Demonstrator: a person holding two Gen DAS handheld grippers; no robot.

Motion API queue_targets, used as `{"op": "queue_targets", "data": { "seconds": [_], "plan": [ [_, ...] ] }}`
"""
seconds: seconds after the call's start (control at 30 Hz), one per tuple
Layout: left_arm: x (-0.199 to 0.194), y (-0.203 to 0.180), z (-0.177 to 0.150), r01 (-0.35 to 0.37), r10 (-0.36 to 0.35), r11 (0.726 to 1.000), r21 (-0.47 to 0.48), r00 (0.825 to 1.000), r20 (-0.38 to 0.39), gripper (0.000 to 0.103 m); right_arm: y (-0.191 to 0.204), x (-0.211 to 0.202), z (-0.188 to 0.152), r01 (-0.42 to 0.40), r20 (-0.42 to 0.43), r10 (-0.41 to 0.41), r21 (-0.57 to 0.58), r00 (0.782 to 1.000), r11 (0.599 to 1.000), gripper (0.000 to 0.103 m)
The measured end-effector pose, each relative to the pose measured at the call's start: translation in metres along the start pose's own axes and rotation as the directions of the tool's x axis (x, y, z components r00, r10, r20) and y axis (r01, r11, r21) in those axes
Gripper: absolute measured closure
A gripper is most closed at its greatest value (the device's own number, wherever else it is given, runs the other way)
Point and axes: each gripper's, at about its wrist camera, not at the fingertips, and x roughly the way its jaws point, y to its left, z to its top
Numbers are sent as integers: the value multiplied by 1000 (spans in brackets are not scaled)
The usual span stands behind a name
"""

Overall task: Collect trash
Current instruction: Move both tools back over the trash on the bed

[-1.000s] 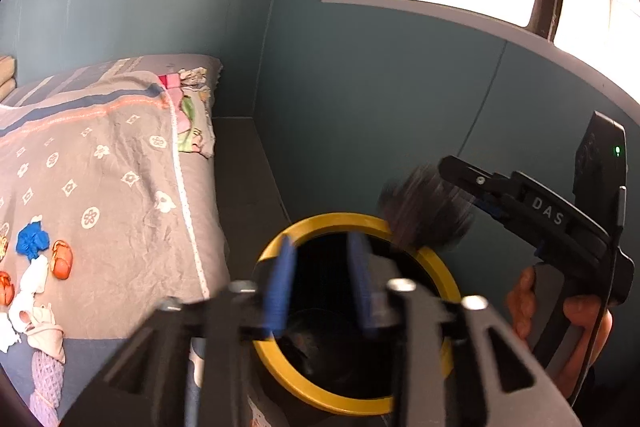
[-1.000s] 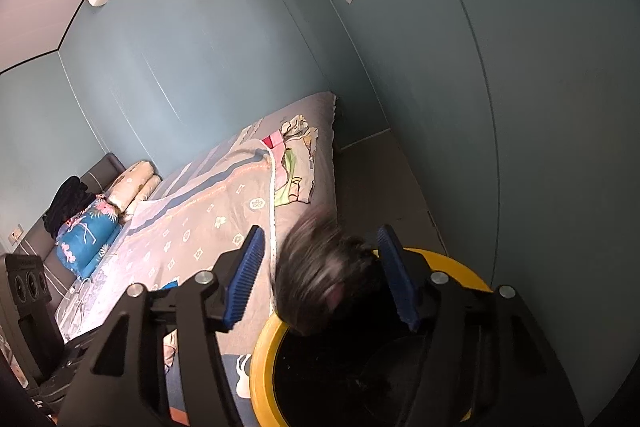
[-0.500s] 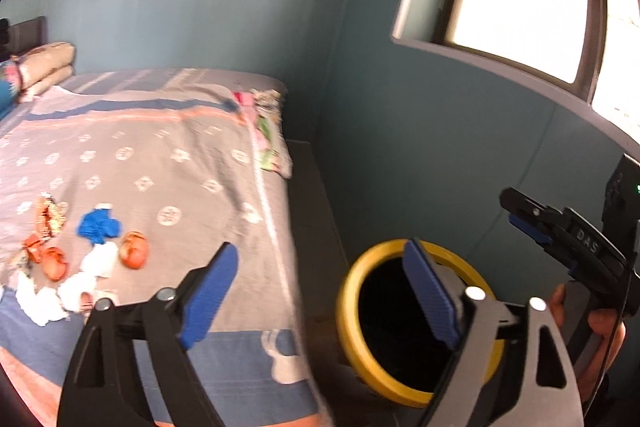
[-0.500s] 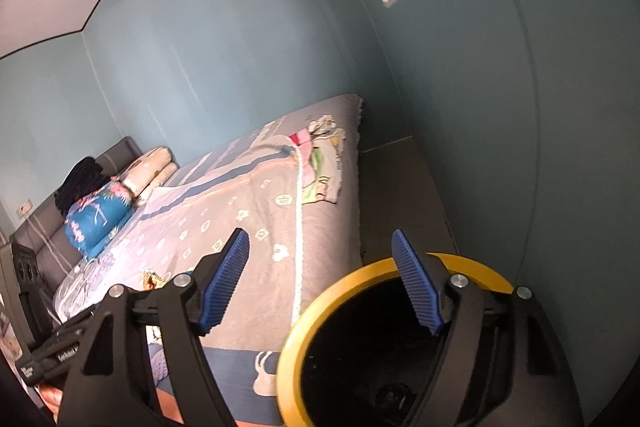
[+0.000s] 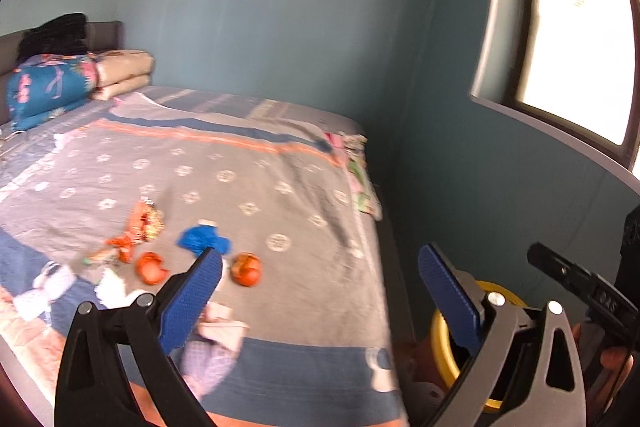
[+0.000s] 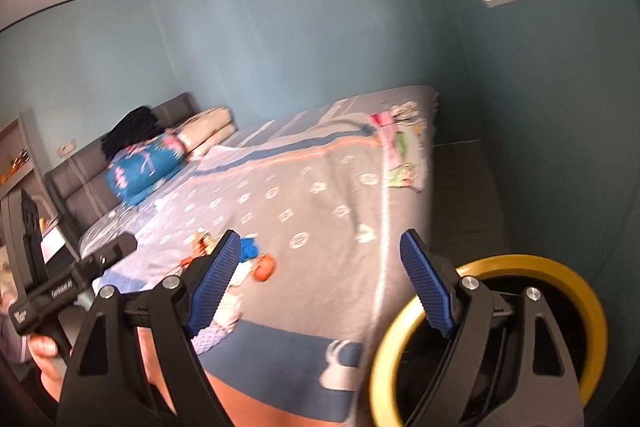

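Observation:
A black bin with a yellow rim (image 6: 520, 263) stands on the floor beside the bed; it also shows in the left wrist view (image 5: 438, 343). Trash lies on the grey bedspread (image 5: 248, 187): orange peels (image 5: 246, 269), a blue crumpled piece (image 5: 202, 239), an orange wrapper (image 5: 142, 221), white tissues (image 5: 114, 287). The peel (image 6: 265, 266) and blue piece (image 6: 249, 250) show in the right wrist view. My left gripper (image 5: 320, 287) is open and empty, above the bed's near edge. My right gripper (image 6: 320, 283) is open and empty, between the bed and the bin.
Folded quilts and pillows (image 5: 52, 87) lie at the headboard. A teal wall (image 5: 480, 187) runs close along the bed's right side, with a narrow floor strip (image 6: 460, 187) between. A window (image 5: 576, 27) is above. A patterned cloth (image 5: 360, 179) hangs at the bed's far edge.
A dark fluffy item left my right gripper into the bin. Both grippers opened wide and swung from over the bin toward the bed, bringing the trash into view.

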Motion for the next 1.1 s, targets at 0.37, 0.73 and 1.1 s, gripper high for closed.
{"op": "queue_targets", "data": {
  "seconds": [0.37,0.73,1.1],
  "plan": [
    [-26,85,6,-163,167,983,-80,985,47,8,85,48,-18,-140,-86,131,-102,988,985,20],
    [-33,174,-6,-313,318,943,-118,948,32,8,143,110,-57,-204,-218,167,-159,962,966,20],
    [-21,272,-39,-434,429,885,-167,901,-69,8,175,190,-99,-195,-360,107,-217,927,956,20]
  ]
}}
